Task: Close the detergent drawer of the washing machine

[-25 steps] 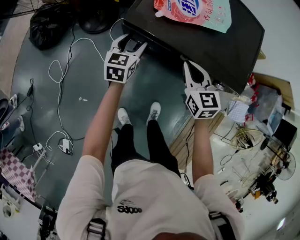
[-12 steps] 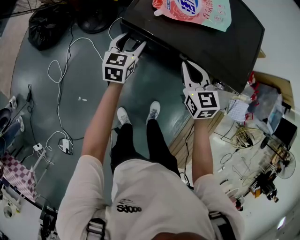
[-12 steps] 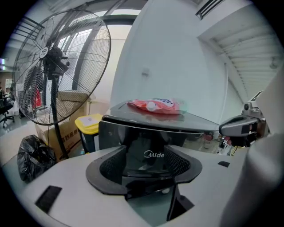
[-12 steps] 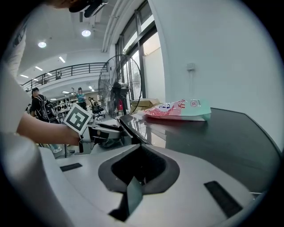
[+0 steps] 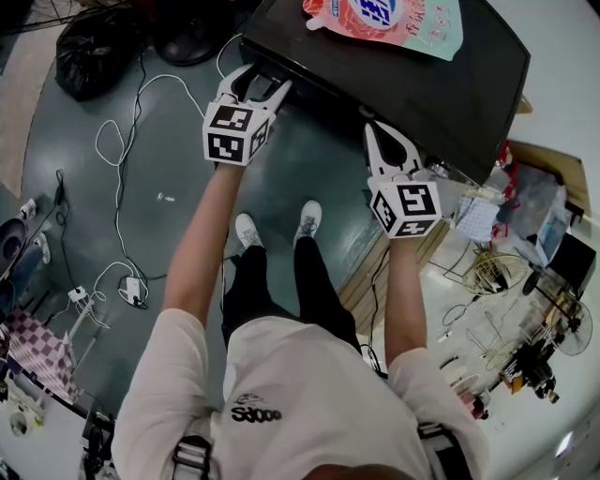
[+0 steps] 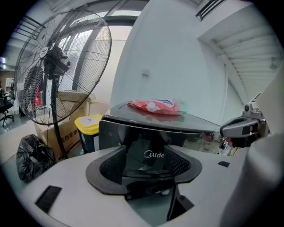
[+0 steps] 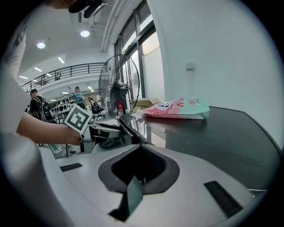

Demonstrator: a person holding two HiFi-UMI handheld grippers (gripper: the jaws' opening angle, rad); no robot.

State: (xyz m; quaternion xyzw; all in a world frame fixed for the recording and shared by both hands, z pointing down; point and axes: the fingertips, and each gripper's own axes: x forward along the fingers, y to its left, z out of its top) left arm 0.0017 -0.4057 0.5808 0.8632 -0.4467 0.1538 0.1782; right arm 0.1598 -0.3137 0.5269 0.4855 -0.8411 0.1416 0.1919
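Left gripper (image 5: 263,82) and right gripper (image 5: 372,131) both sit at the front of the glossy black washing machine (image 5: 441,89).
The left one's jaws are spread either side of the dark, logo-marked detergent drawer front (image 6: 148,148) at the machine's left corner. The right one's jaws are together, empty, further right. A pink-and-green pouch (image 5: 386,21) lies on the far top.

Bright, even indoor light; sharp focus; heavy fisheye warp, black corners.
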